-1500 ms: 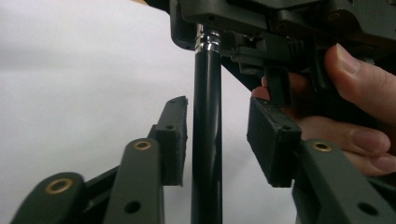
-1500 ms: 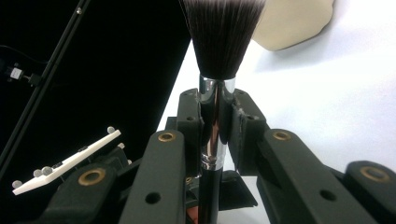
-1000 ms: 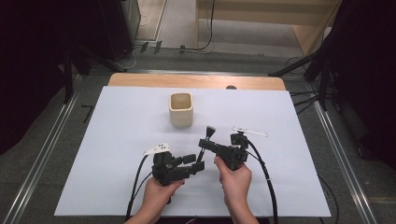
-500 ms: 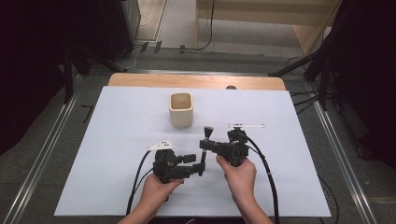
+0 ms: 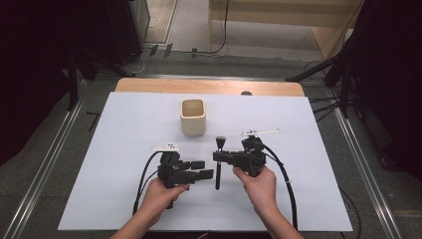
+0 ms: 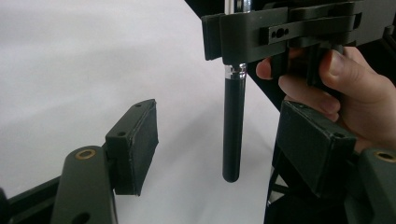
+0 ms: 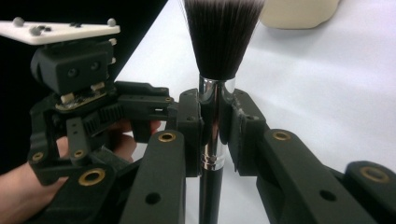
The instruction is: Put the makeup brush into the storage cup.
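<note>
Makeup brush (image 5: 218, 162): black handle, chrome ferrule, dark bristles toward the far edge, held above the white surface (image 5: 124, 124). Right tongs (image 5: 217, 157) clamped on the ferrule. Left tongs (image 5: 201, 170) apart, just beside the handle's lower end; handle sits between them, untouched. Beige cup (image 5: 192, 116) upright, farther back.
</note>
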`<state>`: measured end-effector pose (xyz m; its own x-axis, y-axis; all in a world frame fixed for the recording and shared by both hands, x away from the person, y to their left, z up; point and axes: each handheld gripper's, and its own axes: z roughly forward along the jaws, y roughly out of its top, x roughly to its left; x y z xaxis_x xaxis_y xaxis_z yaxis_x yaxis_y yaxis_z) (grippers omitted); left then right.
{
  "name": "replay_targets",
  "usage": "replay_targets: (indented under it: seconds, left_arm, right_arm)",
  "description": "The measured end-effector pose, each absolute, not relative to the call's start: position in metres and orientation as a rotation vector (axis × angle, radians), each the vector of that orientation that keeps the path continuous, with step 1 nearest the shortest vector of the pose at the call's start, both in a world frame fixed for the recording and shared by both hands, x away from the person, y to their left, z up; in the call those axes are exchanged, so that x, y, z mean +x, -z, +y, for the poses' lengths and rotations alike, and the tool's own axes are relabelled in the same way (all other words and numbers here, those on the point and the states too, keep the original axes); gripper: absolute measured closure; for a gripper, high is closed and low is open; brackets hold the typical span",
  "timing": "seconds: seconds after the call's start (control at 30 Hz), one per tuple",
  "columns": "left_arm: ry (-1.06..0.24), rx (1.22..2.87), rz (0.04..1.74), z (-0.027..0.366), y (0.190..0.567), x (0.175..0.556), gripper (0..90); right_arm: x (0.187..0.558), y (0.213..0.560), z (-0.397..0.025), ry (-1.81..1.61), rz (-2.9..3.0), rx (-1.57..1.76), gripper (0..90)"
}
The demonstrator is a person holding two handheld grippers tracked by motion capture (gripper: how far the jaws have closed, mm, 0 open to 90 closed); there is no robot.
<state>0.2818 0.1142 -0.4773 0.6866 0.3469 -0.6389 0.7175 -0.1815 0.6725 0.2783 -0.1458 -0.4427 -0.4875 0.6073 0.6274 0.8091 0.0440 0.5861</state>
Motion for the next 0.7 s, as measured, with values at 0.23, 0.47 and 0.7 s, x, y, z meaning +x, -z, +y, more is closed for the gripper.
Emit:
replay_targets:
  seconds: [0.23, 0.47, 0.7]
  left_arm:
    - [0.403, 1.863, 0.793, 0.113, 0.474, 0.286, 29.6]
    - [0.407, 1.922, 0.717, 0.115, 0.47, 0.29, 30.3]
    - [0.408, 1.954, 0.658, 0.114, 0.468, 0.29, 30.2]
  right_arm:
    - [0.28, 0.446, -0.146, 1.443, -2.142, -1.386, 78.2]
    - [0.279, 0.451, -0.147, 1.458, -2.142, -1.32, 78.2]
    - [0.28, 0.455, -0.146, 1.475, -2.124, -1.258, 78.1]
